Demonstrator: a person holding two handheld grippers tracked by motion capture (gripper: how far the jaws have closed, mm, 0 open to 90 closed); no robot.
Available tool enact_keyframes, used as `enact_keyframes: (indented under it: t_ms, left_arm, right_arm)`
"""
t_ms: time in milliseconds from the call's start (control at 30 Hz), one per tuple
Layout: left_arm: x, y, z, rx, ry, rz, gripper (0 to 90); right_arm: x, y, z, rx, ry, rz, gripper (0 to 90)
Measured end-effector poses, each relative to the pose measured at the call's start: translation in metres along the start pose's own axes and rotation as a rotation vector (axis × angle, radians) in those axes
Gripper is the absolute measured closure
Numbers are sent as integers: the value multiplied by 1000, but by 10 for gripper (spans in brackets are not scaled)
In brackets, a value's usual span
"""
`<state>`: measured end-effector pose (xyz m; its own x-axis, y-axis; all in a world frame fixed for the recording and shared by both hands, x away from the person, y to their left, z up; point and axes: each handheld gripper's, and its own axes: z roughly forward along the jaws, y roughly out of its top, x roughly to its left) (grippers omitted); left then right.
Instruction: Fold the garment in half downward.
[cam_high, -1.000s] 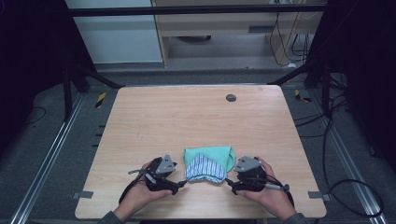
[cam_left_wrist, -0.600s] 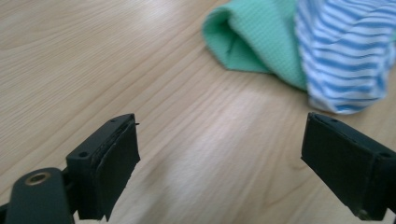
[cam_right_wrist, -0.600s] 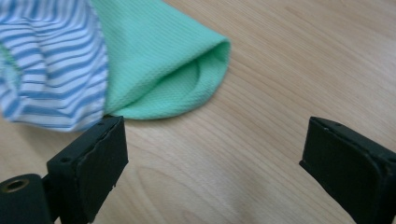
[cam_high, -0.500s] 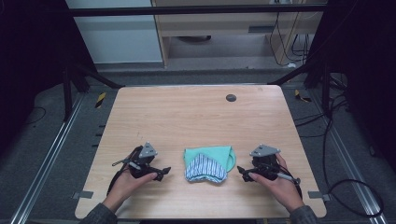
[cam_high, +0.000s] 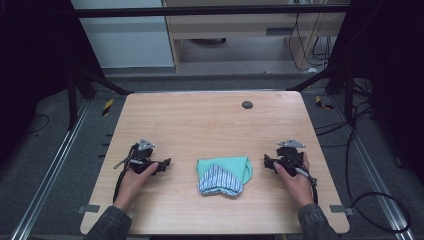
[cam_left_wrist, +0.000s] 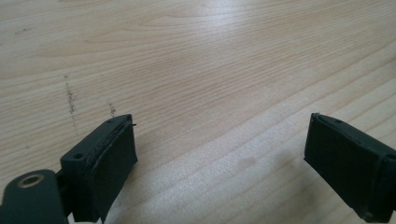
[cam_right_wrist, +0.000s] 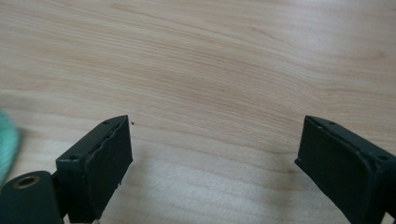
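**Both grippers wide apart, cloth lying free between them**

The left gripper (cam_high: 162, 165) rests low on the table (cam_high: 210, 115), its jaws spread with nothing but bare wood between them; the right gripper (cam_high: 268, 164) sits the same way, and its jaws have just eased slightly inward, still gaping and empty. Each is held in a hand (cam_high: 134, 179).

The folded cloth (cam_high: 223, 174), green with a striped flap on top, lies between the two grippers, well apart from the left one and near the right one, touched by neither.

From above you see the whole cloth. The right gripper view catches a green sliver of the cloth at its left edge, beside its own jaws. The left gripper view gives pale scuff marks (cam_left_wrist: 71, 99) in the wood.

A small dark disc (cam_high: 247, 104) sits far beyond the cloth, near the table's back edge.
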<state>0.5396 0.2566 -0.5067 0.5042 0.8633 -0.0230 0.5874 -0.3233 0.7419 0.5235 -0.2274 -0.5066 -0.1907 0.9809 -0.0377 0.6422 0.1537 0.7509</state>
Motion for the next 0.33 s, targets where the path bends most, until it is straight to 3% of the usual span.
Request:
enact_keyframes:
  t_ms: [67,133,333]
  left_arm:
    - [-1,1,2,7,17,12,86]
    - [-3,2,3,23,34,34,83]
    - [-2,2,3,30,49,17,49]
  right_arm:
    - [-1,-1,5,10,-22,29,77]
    - [-3,0,7,25,-11,56,56]
    - [-1,-1,7,40,-38,96,17]
